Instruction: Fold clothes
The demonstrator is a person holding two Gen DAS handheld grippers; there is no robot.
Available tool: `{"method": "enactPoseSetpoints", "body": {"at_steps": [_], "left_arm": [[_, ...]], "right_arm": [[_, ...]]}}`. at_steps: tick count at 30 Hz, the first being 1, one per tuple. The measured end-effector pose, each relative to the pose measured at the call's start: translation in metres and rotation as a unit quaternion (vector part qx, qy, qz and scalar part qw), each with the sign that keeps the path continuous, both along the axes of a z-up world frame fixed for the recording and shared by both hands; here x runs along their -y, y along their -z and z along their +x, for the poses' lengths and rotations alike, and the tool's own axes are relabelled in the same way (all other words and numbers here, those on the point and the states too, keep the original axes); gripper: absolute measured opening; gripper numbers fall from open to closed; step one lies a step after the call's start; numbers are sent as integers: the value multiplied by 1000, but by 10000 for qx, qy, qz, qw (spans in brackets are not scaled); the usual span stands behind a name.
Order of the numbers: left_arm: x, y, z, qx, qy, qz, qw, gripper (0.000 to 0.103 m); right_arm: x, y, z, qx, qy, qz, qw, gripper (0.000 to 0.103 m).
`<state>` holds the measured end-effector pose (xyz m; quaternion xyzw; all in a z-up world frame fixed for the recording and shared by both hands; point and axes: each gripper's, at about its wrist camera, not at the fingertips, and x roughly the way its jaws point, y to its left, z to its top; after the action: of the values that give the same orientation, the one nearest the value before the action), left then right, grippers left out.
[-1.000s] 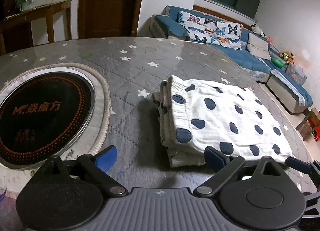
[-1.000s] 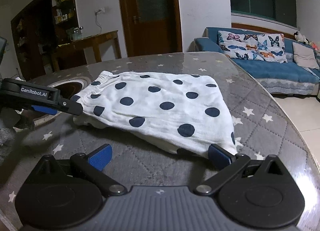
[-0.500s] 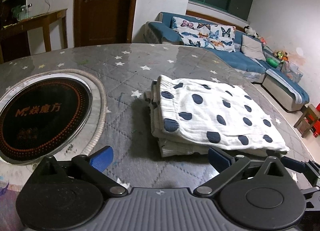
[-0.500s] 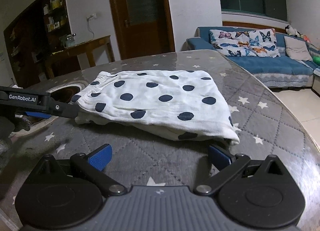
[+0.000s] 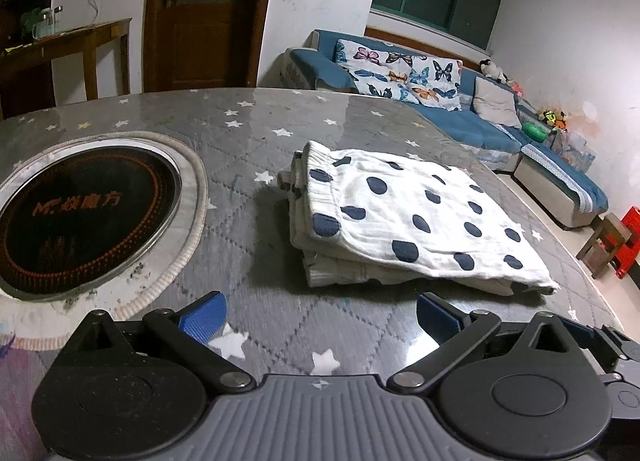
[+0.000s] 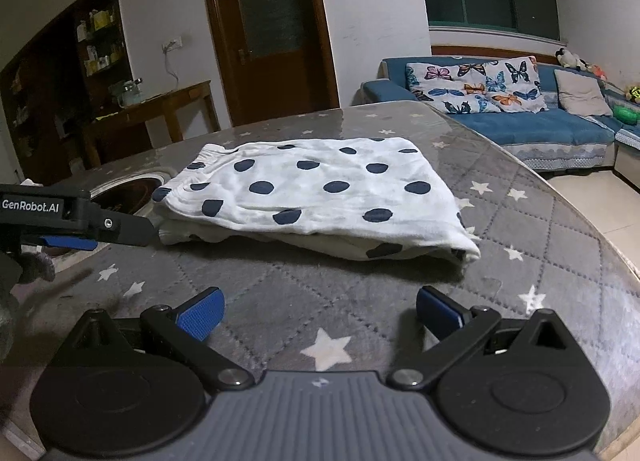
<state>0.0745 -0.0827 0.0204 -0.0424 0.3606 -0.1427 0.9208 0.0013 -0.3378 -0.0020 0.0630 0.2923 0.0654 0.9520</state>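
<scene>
A white garment with dark blue dots (image 5: 400, 221) lies folded in several layers on the grey star-patterned table (image 5: 280, 133). It also shows in the right wrist view (image 6: 316, 193). My left gripper (image 5: 320, 311) is open and empty, a short way in front of the garment's near edge. My right gripper (image 6: 320, 311) is open and empty, also short of the garment. The left gripper's black body (image 6: 76, 217) shows at the left of the right wrist view, its tip close to the garment's waistband corner.
A round black induction plate (image 5: 80, 213) with a pale rim is set into the table left of the garment. The table's curved edge (image 6: 592, 221) runs to the right. A blue sofa (image 5: 460, 113), a wooden door and a side table (image 6: 160, 109) stand beyond.
Both grippers have pulled back from the garment, which now lies farther from their fingers. The garment itself has not moved and stays folded.
</scene>
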Motion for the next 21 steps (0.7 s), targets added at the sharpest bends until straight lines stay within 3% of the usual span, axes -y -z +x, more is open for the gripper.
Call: {"method": "enactPoseSetpoints", "body": {"at_steps": [21], "left_arm": [[-8, -1, -25, 108, 92, -96, 9999, 103]], "right_arm": [[-21, 4, 1, -155, 178, -552, 9982, 103]]}}
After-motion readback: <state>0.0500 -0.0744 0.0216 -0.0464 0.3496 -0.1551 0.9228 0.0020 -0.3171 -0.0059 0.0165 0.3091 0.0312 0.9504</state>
